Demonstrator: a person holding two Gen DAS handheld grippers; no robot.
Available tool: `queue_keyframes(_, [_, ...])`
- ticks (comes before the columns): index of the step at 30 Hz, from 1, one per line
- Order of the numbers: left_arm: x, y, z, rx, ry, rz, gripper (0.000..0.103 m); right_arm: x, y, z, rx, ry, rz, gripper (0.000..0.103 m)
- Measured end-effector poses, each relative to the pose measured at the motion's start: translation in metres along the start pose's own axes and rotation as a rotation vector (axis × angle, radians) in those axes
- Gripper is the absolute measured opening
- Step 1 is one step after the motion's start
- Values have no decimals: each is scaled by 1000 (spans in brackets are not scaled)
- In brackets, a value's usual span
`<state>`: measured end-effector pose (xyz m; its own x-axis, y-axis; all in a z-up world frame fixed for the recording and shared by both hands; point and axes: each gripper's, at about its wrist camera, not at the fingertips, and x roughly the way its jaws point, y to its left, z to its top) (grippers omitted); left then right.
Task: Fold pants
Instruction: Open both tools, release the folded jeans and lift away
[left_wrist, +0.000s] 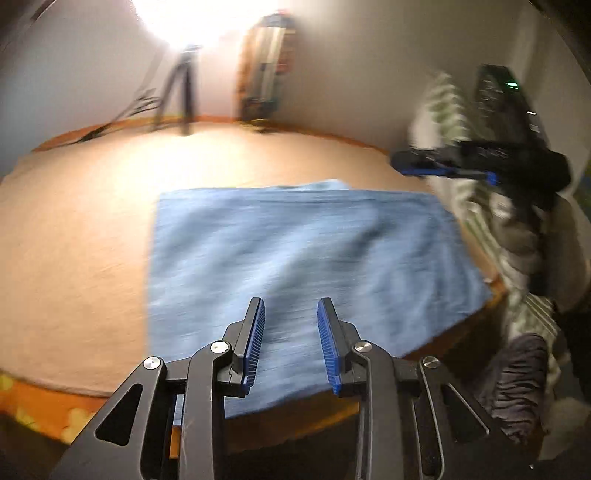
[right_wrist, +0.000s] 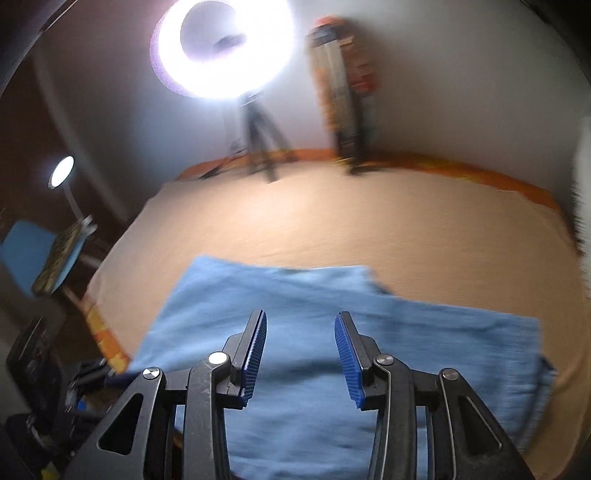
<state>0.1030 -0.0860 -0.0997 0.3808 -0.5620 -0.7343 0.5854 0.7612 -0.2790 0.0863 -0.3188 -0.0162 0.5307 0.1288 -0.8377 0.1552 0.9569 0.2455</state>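
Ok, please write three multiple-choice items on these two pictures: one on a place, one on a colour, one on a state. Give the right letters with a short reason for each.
1. Where do the pants lie?
A. on the beige sheet
B. on the blue chair
C. on the tripod

2. What colour are the pants?
A. black
B. light blue
C. orange

3. How do the jaws of the right gripper stand?
A. shut on the pants
B. shut, empty
C. open, empty

Key: 1 A, the folded cloth rests flat on the sheet. 2 B, the fabric is light blue in both views. 3 C, there is a clear gap between the blue pads and nothing is pinched.
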Motion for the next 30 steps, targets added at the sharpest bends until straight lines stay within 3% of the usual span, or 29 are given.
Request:
queue_keyframes(6, [14, 37, -15, -65, 66, 108, 28, 56, 65, -7, -97, 111, 53, 41])
queue_keyframes(12, [5, 54, -17, -86, 49, 165, 29, 111, 107, -29, -144, 236, 87, 41])
queue_keyframes(14, [-1, 65, -20, -118, 46, 158, 34, 124, 114, -37, -147, 276, 94, 41])
queue_keyframes(20, [-1, 77, -24, -182, 59, 102, 35, 146, 130, -48, -172, 338, 75, 50])
queue_keyframes(25, [2, 78, -27, -219, 66, 48, 35, 141, 139, -29, -165, 320, 88, 50])
queue_keyframes(30, [4, 87, -31, -326, 53, -47, 34, 151, 159, 2, -161, 311, 83, 58])
